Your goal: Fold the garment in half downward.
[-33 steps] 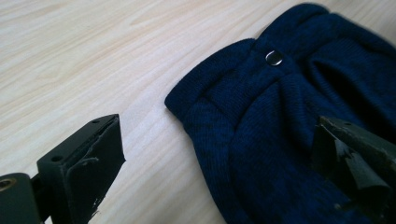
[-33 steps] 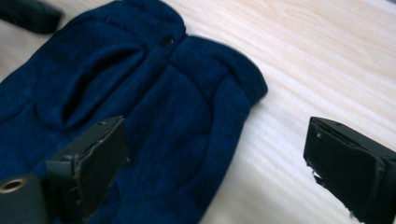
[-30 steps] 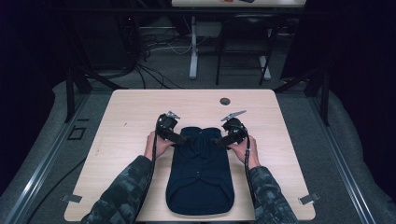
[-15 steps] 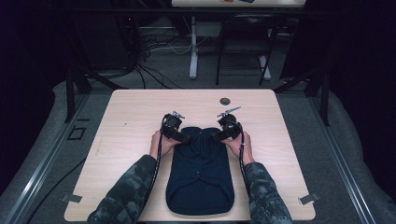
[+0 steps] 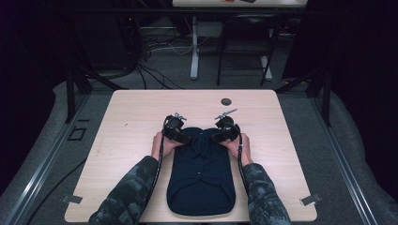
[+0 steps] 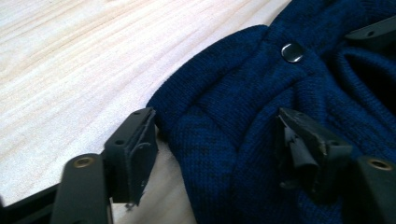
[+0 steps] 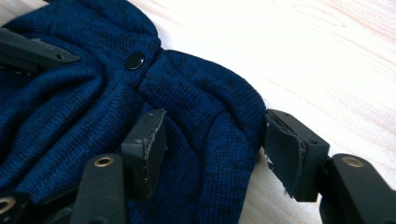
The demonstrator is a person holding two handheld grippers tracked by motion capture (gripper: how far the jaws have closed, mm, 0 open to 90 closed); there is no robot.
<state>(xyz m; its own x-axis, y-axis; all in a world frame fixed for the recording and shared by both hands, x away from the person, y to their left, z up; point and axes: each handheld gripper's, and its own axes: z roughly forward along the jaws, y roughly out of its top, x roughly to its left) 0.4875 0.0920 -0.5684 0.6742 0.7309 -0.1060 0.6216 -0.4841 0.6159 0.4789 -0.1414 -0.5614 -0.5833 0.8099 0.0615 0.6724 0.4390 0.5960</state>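
A navy knit garment (image 5: 201, 176) lies folded lengthwise on the wooden table (image 5: 126, 117), its far end bunched between the two hands. My left gripper (image 5: 187, 137) is at the garment's far left corner and my right gripper (image 5: 215, 137) at its far right corner, both pointing inward. In the left gripper view, the left gripper (image 6: 219, 149) is open and straddles a thick fold of the knit (image 6: 219, 140), near a dark snap button (image 6: 292, 51). In the right gripper view, the right gripper (image 7: 219, 147) is open around the opposite fold (image 7: 219, 130), near a snap button (image 7: 136, 60).
A small dark round disc (image 5: 226, 101) lies near the table's far edge. Bare wood lies to either side of the garment. Metal clips (image 5: 309, 199) sit at the table's front corners. Beyond the table are cables and furniture legs (image 5: 194, 47).
Both grippers have moved inward toward each other at the garment's far end, and the cloth there has bunched narrower between them.
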